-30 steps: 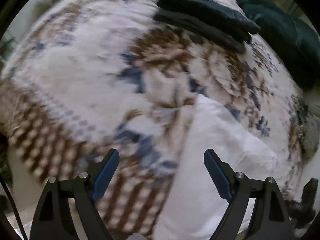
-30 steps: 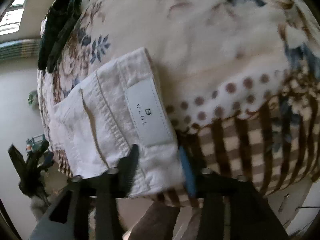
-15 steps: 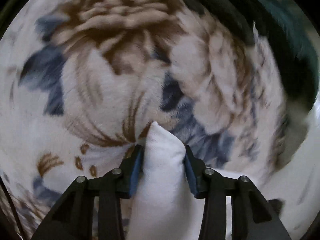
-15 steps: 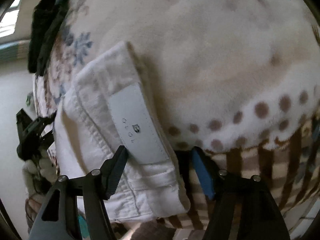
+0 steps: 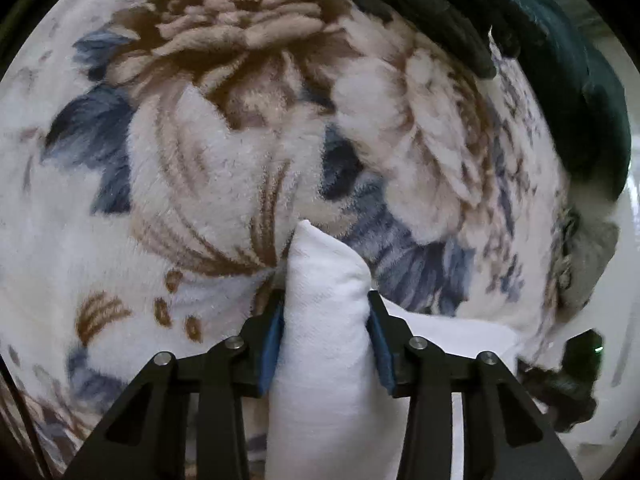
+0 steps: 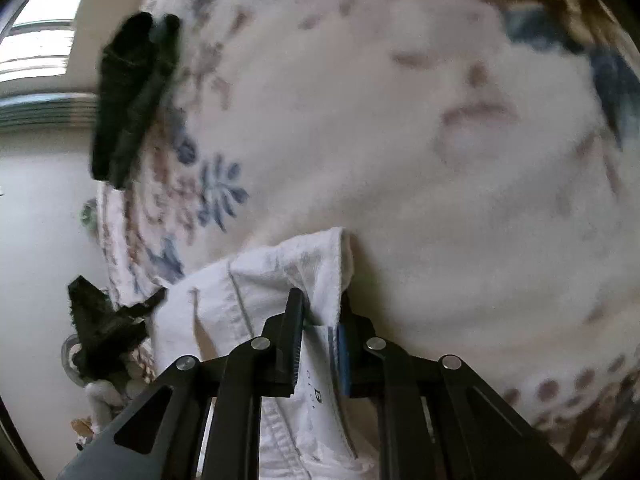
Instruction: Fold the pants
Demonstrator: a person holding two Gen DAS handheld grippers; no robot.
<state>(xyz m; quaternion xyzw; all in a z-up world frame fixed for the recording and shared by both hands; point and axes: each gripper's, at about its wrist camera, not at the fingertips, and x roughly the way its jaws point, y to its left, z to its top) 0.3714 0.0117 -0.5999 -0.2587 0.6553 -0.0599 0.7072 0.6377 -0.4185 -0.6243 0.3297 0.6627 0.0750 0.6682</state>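
Observation:
White pants (image 5: 324, 336) lie on a floral fleece blanket (image 5: 208, 184). My left gripper (image 5: 326, 332) is shut on a bunched fold of the white fabric, which sticks up between the blue pads. In the right wrist view my right gripper (image 6: 318, 340) is shut on the waistband edge of the pants (image 6: 256, 292), beside the white label patch. The other gripper (image 6: 104, 320) shows at the left of that view, at the far side of the pants.
Folded dark garments (image 6: 128, 96) lie on the blanket (image 6: 440, 160) at the far left of the right wrist view. A dark green garment (image 5: 560, 80) lies along the upper right in the left wrist view. The bed edge and pale floor (image 6: 40, 240) lie left.
Both grippers went from open to shut on the white pants. The left closed first on a fold; the right closed on the waistband in the last half second and moved forward.

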